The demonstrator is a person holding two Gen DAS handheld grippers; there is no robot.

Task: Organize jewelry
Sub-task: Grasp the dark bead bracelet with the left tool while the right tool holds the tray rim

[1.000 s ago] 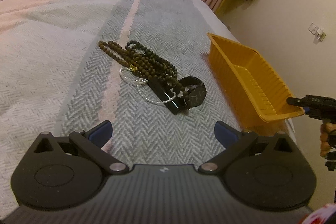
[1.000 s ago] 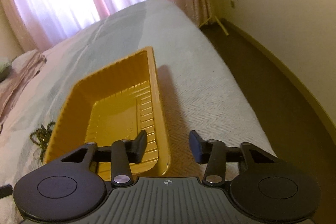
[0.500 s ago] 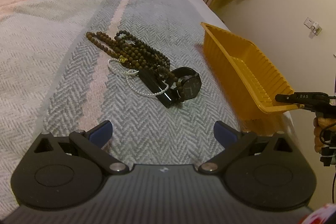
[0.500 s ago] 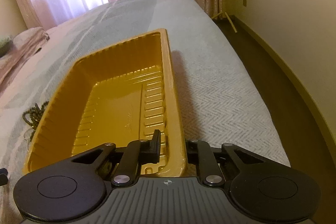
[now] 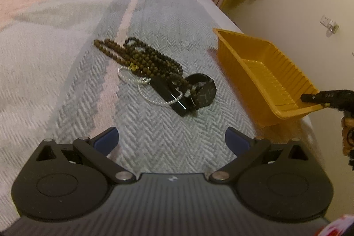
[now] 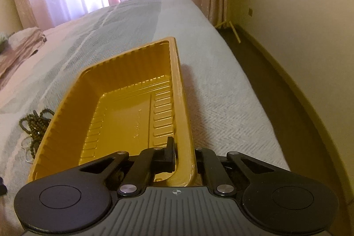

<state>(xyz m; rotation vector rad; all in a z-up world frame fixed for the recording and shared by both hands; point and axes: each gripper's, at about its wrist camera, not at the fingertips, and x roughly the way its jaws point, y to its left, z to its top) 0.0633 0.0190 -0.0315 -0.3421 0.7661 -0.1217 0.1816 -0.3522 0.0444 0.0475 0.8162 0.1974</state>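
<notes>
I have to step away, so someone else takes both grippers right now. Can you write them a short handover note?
Right gripper: shut on the near right rim of the yellow tray, which sits on the bed, nothing in it.
Left gripper: open, holding nothing, above the blanket and facing the jewelry.
Pile left of the tray: brown bead strands, silver chain, black watch.
Done: tray gripped. Left: move all the jewelry into the tray.
</notes>
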